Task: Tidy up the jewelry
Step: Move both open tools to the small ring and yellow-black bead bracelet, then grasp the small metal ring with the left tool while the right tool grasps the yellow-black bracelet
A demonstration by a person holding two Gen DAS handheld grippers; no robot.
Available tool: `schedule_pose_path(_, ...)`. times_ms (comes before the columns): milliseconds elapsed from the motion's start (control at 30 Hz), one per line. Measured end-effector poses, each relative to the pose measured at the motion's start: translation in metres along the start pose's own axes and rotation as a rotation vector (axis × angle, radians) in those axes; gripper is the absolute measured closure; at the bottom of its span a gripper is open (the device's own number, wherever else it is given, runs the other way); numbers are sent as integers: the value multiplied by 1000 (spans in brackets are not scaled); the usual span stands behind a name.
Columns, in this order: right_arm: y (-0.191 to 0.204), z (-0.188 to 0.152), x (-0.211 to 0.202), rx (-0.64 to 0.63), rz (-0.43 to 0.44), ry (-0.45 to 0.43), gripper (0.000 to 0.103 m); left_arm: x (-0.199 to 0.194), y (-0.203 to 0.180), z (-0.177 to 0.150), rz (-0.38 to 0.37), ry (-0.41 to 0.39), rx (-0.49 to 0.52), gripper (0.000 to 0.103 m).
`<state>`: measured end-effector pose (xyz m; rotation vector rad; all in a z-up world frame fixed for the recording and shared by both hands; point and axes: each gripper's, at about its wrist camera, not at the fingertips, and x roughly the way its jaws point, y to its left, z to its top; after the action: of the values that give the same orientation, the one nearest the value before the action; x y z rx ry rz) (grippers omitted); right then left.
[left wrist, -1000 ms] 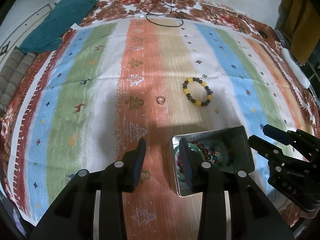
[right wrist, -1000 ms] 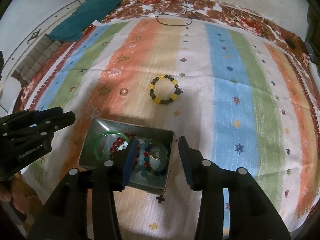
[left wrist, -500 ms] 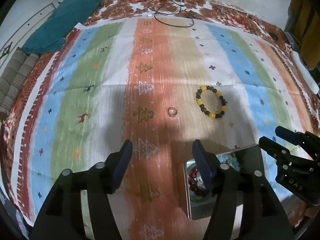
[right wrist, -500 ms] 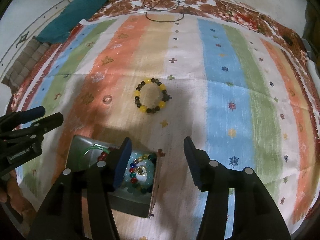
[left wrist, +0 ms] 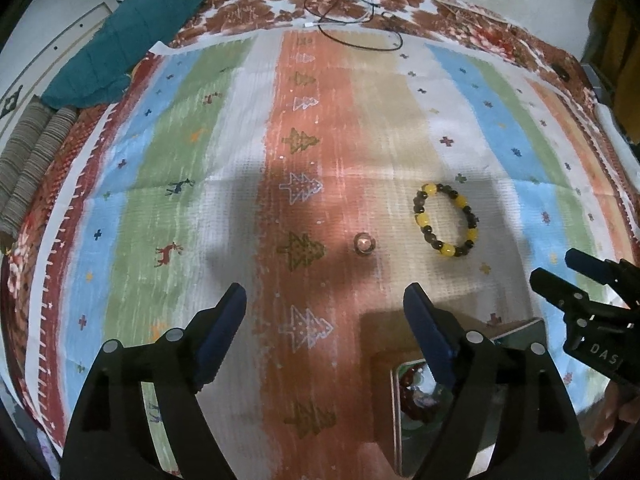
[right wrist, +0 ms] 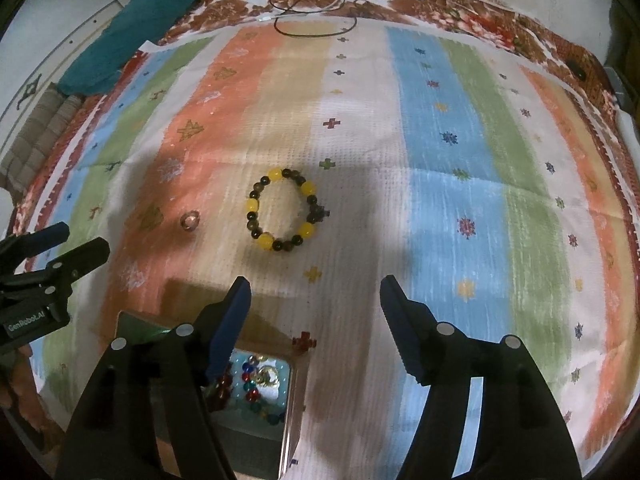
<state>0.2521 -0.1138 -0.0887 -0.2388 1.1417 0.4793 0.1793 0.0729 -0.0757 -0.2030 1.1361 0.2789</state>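
A: Striped cloth (left wrist: 224, 208): woven, coarse, matt, with a grid-like weave. Flowered fabric (left wrist: 248, 20) under it at 12 o'clock, also matt.

B: Tin (right wrist: 294, 400) at 6 o'clock: bare metal, shiny walls that mirror the cloth. Beads inside look glassy, glossy.

A: Bracelet (left wrist: 446, 219): smooth polished beads, yellow ones waxy-glossy, dark ones duller. Ring (left wrist: 364, 243) at 9 o'clock of it: looks like metal, faint sheen.

B: Left gripper (left wrist: 324, 304), right gripper (right wrist: 314, 296): black matt plastic, blue pads that look rubbery. Teal quilt (right wrist: 132, 28) at 10 o'clock: soft, stitched, matt.
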Motion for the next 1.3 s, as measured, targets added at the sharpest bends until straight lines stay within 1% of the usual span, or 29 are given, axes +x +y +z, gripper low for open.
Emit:
schedule_pose_path(133, -2, 6, 8, -1, -10, 7, 30, 11, 0, 5, 4, 17, 6, 22)
schedule_pose_path(300, -5, 12, 20, 0, -17, 23, 30, 29, 3, 10, 10, 54, 2, 22)
schedule_pose_path(600, -8, 23, 40, 2, -15, 55, 30, 49, -1, 20, 5, 82, 21, 22)
schedule_pose_path(767, -7, 29, 54, 0, -3, 84, 30, 64, -5, 25, -8, 100, 45, 23)
schedule_pose_path(933, -7, 34, 66, -3, -13, 103, 30, 75, -10, 28, -35, 112, 74, 25)
schedule_pose_path(1067, -7, 39, 73, -5, -16, 108, 30, 83, -16, 30, -43, 123, 102, 30)
schedule_pose_path(1100, -7, 40, 76, -6, -14, 111, 32, 86, -18, 31, -44, 126, 108, 31)
schedule_pose_path(1167, -6, 42, 81, -7, -14, 121, 38, 89, -21, 32, -45, 130, 119, 36)
schedule_pose_path(1300, -4, 45, 91, -16, -14, 135, 42, 97, -23, 34, -42, 138, 134, 41)
